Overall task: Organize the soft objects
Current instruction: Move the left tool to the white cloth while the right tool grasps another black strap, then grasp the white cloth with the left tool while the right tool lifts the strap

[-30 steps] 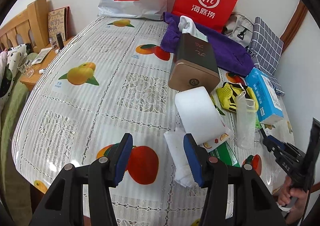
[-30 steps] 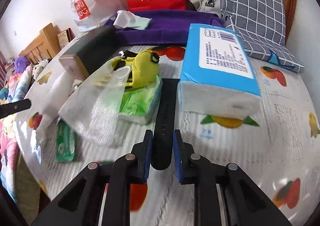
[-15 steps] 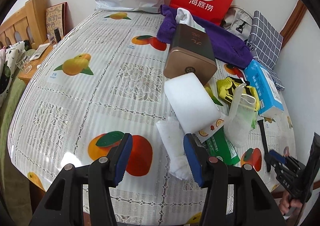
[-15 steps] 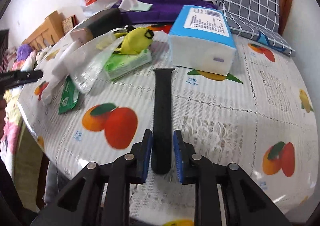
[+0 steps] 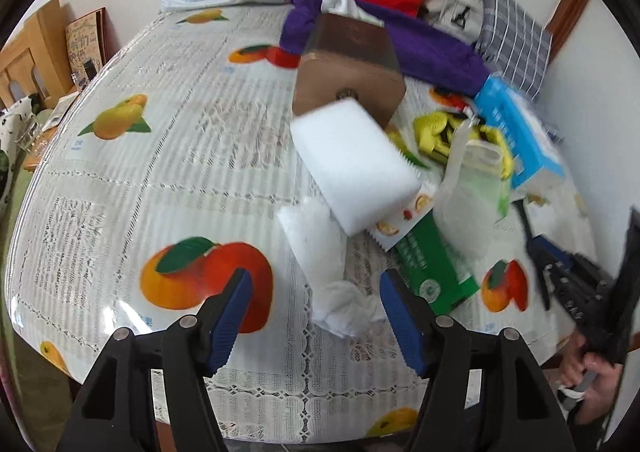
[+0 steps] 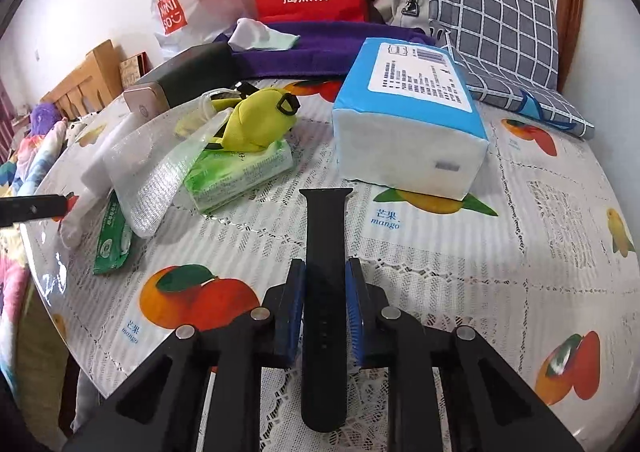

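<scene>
We have carried the flat black silicone strap (image 6: 323, 292) off the fruit-printed tablecloth (image 6: 500, 252), clamped in our right gripper (image 6: 324, 308). Our left gripper (image 5: 316, 316) has drawn nearer the crumpled white tissue (image 5: 320, 252).

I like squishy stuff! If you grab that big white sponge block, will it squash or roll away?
The white sponge block looks like soft foam, so it would probably squash a bit and feel light. Its flat sides mean it likely won't roll. It leans on a crumpled tissue, so it may tip when nudged.
</scene>
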